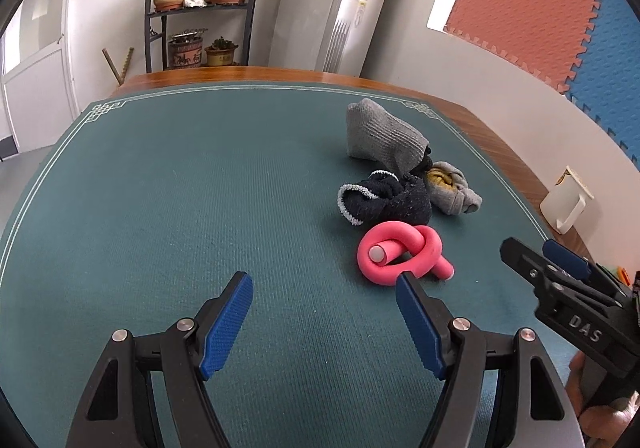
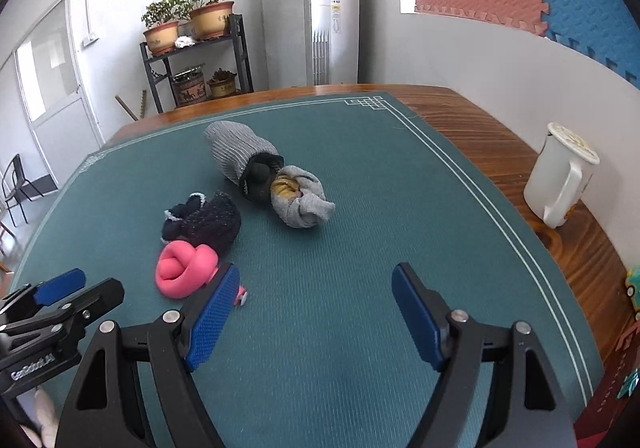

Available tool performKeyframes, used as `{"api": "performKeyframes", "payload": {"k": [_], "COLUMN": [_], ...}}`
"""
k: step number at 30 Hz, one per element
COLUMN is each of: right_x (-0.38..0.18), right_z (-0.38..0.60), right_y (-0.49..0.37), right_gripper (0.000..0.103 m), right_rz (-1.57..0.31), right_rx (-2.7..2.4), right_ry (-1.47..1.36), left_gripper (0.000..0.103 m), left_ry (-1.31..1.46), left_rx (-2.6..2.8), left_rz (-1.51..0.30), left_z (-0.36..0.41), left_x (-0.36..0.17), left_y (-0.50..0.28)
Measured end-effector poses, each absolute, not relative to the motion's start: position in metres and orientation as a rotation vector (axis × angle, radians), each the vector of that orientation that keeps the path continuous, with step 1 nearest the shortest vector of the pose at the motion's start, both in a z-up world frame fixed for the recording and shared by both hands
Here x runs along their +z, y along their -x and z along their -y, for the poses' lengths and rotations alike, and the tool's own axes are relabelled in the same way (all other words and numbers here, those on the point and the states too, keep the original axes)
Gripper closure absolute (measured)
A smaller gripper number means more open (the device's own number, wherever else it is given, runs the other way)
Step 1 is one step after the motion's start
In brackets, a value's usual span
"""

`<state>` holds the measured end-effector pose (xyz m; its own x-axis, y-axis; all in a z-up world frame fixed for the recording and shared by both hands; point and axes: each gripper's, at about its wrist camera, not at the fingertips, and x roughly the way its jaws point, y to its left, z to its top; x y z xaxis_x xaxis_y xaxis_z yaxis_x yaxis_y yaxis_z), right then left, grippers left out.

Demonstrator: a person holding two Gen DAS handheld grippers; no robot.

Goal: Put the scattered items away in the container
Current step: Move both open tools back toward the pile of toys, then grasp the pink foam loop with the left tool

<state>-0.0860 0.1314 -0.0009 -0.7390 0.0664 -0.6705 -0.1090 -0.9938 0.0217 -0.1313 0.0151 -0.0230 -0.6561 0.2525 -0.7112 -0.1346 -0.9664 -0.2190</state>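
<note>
A dark teal mat (image 1: 200,208) with a fine woven ribbing and a thin white border line, knotted into a fret pattern at the corners, covers most of the glossy wooden worktop (image 2: 500,136). On it lies a loose cluster of soft things. A pink foam tube (image 1: 400,252), smooth and round in section with a pale grey core showing at its cut end, is tied into a fat knot. Touching it on the far side is a dark navy fuzzy sock (image 1: 384,198) with a silvery looped cuff, crumpled into a lump. Beyond that, a light grey ribbed sock (image 1: 380,136) stands bunched like a sleeve, with black fabric poking from its mouth, and beside it a grey sock bundle (image 2: 300,204) is rolled into a ball with a mustard-yellow patch showing.

The left gripper (image 1: 324,284) hovers over bare mat just short of the foam tube, its blue cross-hatched pads spread wide with nothing between them. The right gripper (image 2: 316,280) is likewise wide and empty, its left pad beside the tube. A white plastic jug (image 2: 556,176) with a flat lid and a broad handle stands on the bare wood at the right edge. No container shows in either view.
</note>
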Motion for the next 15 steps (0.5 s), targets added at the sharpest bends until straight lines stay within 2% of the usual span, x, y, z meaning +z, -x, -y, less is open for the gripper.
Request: {"api": "performKeyframes", "payload": {"k": [15], "right_x": [-0.012], "right_z": [-0.137], "right_y": [0.092], "right_gripper": [0.021], "right_rz": [-0.073], "right_rx": [2.825], "right_ry": [1.106], "left_gripper": [0.028], "left_ry": [1.203], "left_rx": [2.667], "left_rz": [0.185], "left_z": [-0.027], "left_x": [-0.024], "left_y": [0.135]}}
